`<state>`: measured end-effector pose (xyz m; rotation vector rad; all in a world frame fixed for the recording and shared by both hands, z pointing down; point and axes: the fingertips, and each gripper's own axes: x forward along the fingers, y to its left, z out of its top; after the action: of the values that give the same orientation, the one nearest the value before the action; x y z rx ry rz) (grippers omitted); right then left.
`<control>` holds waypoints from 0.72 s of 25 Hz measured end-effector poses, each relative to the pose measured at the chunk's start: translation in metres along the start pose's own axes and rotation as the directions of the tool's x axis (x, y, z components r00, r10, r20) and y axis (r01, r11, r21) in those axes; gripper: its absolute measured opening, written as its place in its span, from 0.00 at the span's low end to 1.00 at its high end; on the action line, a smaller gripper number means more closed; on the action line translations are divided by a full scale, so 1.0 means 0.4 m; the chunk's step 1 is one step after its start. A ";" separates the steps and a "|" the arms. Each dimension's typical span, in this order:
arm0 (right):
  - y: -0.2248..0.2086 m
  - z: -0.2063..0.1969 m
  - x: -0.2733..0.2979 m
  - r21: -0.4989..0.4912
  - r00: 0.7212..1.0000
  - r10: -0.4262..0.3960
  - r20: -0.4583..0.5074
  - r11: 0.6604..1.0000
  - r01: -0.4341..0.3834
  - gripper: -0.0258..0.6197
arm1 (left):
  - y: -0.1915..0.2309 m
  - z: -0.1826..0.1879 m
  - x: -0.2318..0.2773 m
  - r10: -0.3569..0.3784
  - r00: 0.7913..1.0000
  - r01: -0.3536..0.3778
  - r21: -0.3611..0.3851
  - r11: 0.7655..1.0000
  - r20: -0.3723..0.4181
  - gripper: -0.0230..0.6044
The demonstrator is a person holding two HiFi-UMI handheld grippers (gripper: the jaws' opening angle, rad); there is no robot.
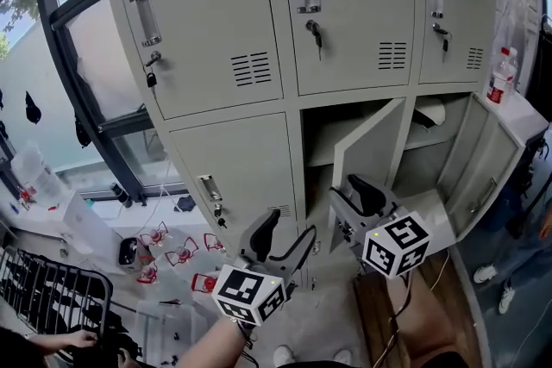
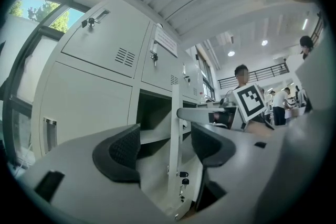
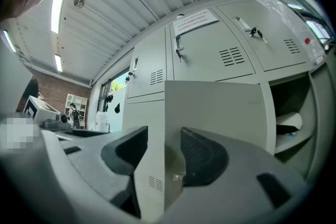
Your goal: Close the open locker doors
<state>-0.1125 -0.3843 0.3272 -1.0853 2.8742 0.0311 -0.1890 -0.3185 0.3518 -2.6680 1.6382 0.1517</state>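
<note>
The grey locker bank has its top doors shut. In the bottom row the middle door stands swung out, edge toward me, and the right door hangs wide open to the right. My right gripper is at the middle door, open, its jaws astride the door's free edge; whether a pad touches the panel I cannot tell. My left gripper is lower left of it, open and empty. In the left gripper view that gripper faces the same door edge from a short distance.
A roll of white material lies in the right compartment. A bottle with a red label stands on a ledge at the right. Keys hang from the locks. A black wire rack and red items are on the floor at the left.
</note>
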 end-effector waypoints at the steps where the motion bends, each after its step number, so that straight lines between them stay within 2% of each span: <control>1: 0.002 -0.001 0.011 0.001 1.000 0.004 -0.001 1.000 -0.004 0.33 | 0.009 -0.001 -0.002 0.004 1.000 -0.004 0.000 1.000 -0.001 0.51; 18: -0.015 -0.014 0.186 0.022 1.000 0.018 -0.004 1.000 -0.018 0.33 | 0.159 -0.012 0.011 0.041 0.999 -0.041 -0.013 0.999 -0.003 0.51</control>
<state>-0.1646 -0.4380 0.3274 -1.0574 2.8809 -0.0016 -0.2433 -0.3515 0.3588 -2.6463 1.6993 0.1594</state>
